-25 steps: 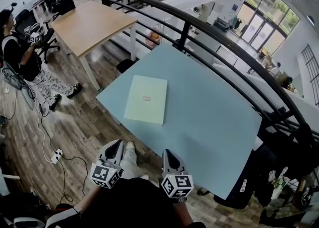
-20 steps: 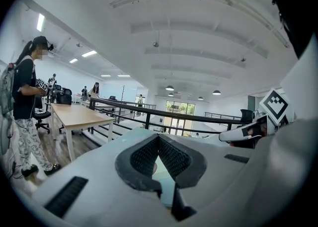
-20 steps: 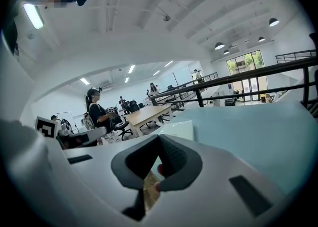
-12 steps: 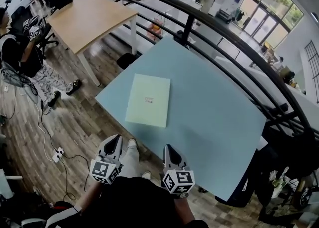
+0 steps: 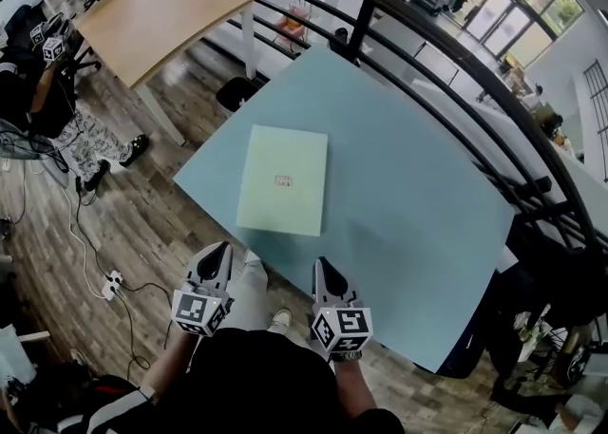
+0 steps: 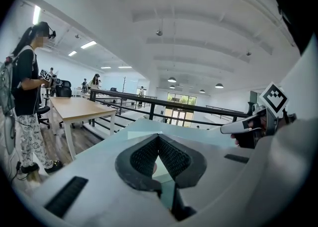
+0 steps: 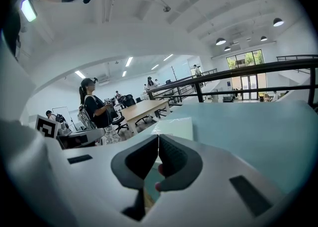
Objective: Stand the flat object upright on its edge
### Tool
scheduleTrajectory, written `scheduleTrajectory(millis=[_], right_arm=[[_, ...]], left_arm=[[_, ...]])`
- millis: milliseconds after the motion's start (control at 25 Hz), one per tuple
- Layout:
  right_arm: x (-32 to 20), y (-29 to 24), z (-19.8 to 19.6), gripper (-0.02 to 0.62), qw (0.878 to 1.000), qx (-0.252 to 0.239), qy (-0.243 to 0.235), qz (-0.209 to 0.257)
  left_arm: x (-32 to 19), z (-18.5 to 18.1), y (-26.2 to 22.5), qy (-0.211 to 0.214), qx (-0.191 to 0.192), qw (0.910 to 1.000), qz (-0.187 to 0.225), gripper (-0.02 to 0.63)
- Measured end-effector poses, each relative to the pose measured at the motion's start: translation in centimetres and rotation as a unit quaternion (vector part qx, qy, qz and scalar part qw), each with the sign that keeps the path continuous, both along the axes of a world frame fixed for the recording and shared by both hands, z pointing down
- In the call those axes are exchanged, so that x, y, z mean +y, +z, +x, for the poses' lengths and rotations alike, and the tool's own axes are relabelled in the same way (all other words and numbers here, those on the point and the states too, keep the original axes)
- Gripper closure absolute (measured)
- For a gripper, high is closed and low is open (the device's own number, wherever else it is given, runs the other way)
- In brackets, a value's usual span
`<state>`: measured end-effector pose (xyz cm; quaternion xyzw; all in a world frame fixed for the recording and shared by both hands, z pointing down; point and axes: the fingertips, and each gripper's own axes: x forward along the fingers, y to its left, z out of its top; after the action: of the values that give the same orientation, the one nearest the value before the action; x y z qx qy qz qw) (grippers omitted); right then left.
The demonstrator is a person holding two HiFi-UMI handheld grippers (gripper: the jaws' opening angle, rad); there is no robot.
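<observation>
Flat object: pale green board point(image 5: 285, 161), lying face-up on light blue table point(image 5: 408, 185). Small reddish mark at its middle. Sits in the table's near-left part, its near short edge close to the table's front edge, none of it overhanging. Nothing on it, nothing touching it.

Left gripper point(image 5: 218, 252): out past the table's front edge, over the floor, tips aimed toward the board's near-left corner. Clear of board and table. Jaws pressed together, tips meeting, nothing between the pads.

Right gripper point(image 5: 325, 266): beside the left one, at the table's front edge, just off the board's near-right corner. Not touching the board. Jaws likewise closed tip to tip, empty.

Both held low in front of the person's dark sleeves point(image 5: 256, 385), marker cubes facing up.

Around: black railing point(image 5: 427, 43) curves past the far side of the table. Wooden table point(image 5: 152, 14) stands off to the upper left. A person point(image 5: 24, 90) stands at the left edge on the wood floor point(image 5: 142, 223), with cables and a power strip point(image 5: 112, 282) nearby.
</observation>
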<state>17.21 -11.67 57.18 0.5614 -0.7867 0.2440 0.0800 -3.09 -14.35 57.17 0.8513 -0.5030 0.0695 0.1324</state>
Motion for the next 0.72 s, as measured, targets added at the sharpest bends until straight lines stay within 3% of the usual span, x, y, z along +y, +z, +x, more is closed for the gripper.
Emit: scheduleTrajectory(millis=[320,720], right_arm=[[-2.8,2.6,-0.4,0.588,1.0,0.011,-0.009,-0.025],[-4.8,6.3,-1.2,0.586,0.998,0.024,-0.028,-0.054]], left_arm=[[-2.7,-0.7,2.2,-0.002,0.01,0.9999,-0.014,0.603],[-4.2,-1.4,5.8,0.015,-0.008,0.9987,-0.047,0.601]])
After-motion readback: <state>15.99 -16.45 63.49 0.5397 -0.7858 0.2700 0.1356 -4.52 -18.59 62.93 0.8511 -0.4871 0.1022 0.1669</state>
